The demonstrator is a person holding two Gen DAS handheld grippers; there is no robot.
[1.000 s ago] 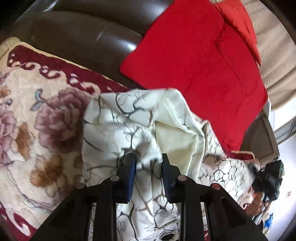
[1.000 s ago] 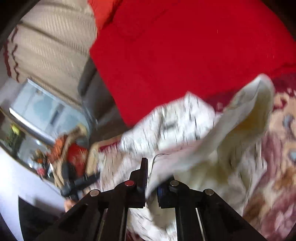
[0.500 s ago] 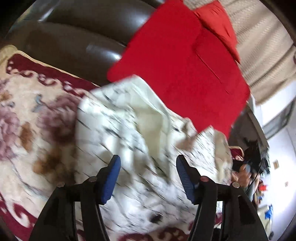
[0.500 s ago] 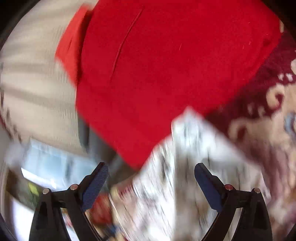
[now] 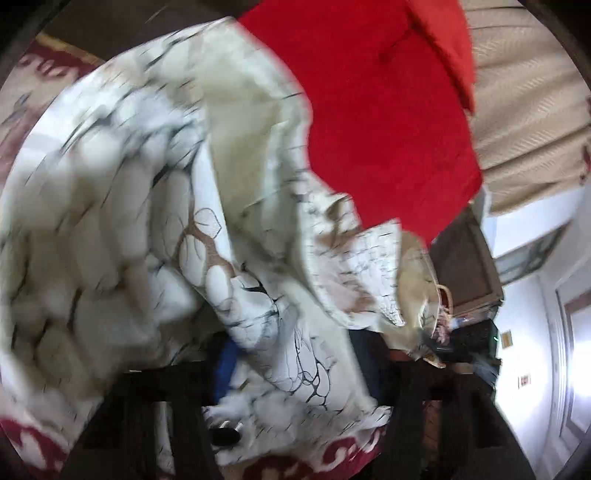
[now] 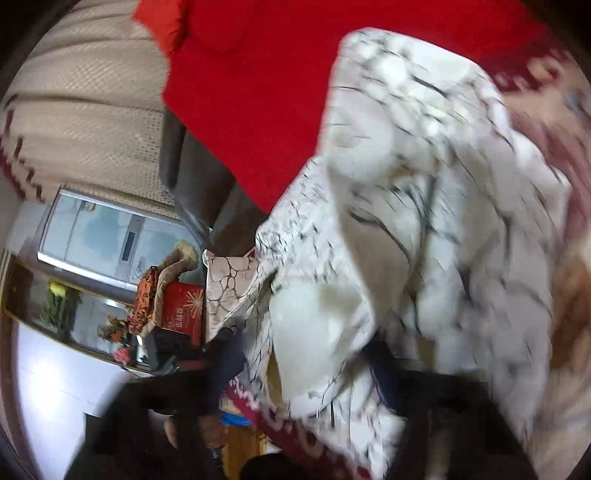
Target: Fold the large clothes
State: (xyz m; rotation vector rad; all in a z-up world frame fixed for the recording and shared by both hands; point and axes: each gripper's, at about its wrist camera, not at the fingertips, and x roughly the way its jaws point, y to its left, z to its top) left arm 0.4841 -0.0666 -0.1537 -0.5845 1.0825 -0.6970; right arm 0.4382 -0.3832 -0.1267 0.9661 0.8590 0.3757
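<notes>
A large cream garment with a dark crackle print [image 5: 207,221] lies bunched on a floral blanket; it also fills the right wrist view [image 6: 424,206]. Both views are motion-blurred. My left gripper [image 5: 295,369] is open, its blue-padded fingers [image 5: 225,362] spread wide with folds of the garment lying between and over them. My right gripper [image 6: 306,365] is also open, its dark fingers [image 6: 225,365] wide apart, with garment folds draped between them. Neither gripper pinches the cloth.
A red cushion [image 5: 388,110] leans against the dark sofa back [image 5: 110,33] behind the garment. The floral blanket's red border [image 5: 332,454] shows below. A beige curtain [image 6: 85,122], a window and a cluttered shelf [image 6: 122,314] lie beyond the sofa end.
Both grippers were shut on the garment a second ago, then opened and let it go. Both have since pushed in closer, so the garment now fills the views.
</notes>
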